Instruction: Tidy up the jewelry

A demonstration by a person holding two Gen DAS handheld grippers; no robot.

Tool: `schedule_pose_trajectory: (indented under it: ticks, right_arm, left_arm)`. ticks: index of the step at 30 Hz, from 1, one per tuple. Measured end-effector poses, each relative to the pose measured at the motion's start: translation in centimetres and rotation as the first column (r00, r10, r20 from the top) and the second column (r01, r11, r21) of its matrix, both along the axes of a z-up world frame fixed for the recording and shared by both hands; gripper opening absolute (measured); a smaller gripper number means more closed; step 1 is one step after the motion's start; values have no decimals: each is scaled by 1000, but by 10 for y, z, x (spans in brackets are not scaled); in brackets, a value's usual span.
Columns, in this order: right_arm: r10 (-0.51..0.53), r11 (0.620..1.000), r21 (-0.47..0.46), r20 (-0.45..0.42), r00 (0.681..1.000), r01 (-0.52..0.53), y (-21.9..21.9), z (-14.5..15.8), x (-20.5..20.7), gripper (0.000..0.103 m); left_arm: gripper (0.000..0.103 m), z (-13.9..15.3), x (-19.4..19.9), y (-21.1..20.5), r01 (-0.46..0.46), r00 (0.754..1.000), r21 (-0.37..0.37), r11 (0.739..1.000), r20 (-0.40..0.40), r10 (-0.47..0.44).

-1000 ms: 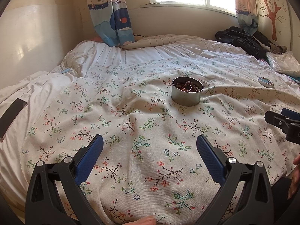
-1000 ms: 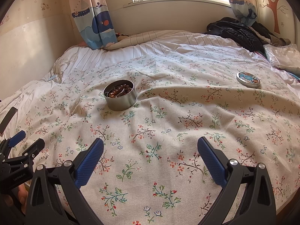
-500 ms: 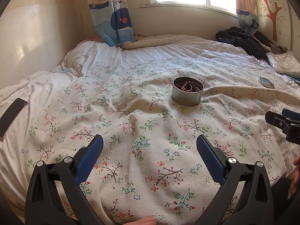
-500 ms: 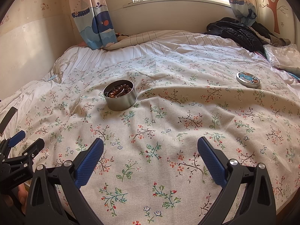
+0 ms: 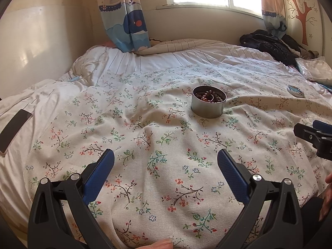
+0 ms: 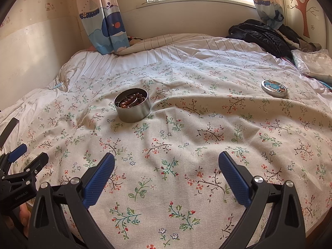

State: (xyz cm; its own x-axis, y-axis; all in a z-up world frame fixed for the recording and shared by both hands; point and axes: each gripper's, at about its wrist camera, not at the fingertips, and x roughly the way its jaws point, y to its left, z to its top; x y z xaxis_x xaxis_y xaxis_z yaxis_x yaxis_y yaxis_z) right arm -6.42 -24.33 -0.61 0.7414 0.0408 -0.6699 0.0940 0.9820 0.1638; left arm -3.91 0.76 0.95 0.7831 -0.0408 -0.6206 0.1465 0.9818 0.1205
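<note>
Nothing is shifting between readings: I am holding my left tool [image 5: 165, 167] and right tool [image 6: 166, 169] released and empty over the floral bedspread [image 6: 186, 128]. Round silver tin [image 6: 132, 105] of brown beads is sitting mid-bed, its lid [image 6: 274, 88] well apart; closing appears pending.

Under me is a bed [image 6: 207, 47] with a flowered cloth [image 6: 186, 124] spread over its white sheet. On the cloth stands a round metal tin [image 6: 132, 108] with brown beads inside, and well apart lies its flat lid [image 6: 274, 88]. A dark jacket [image 6: 261, 35] lies at the far corner, a black phone [image 5: 14, 127] (screen dark) on the sheet.
</note>
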Motion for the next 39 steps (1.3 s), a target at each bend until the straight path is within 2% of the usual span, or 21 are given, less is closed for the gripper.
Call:
schedule_pose_trajectory:
  ticks: [39]
  right_arm:
    - [1,1000,-3,-5,1000,-1,2,-1,0,96]
  left_arm:
    - [96,1,1,0,-5,1000,-17,1000,-5,5]
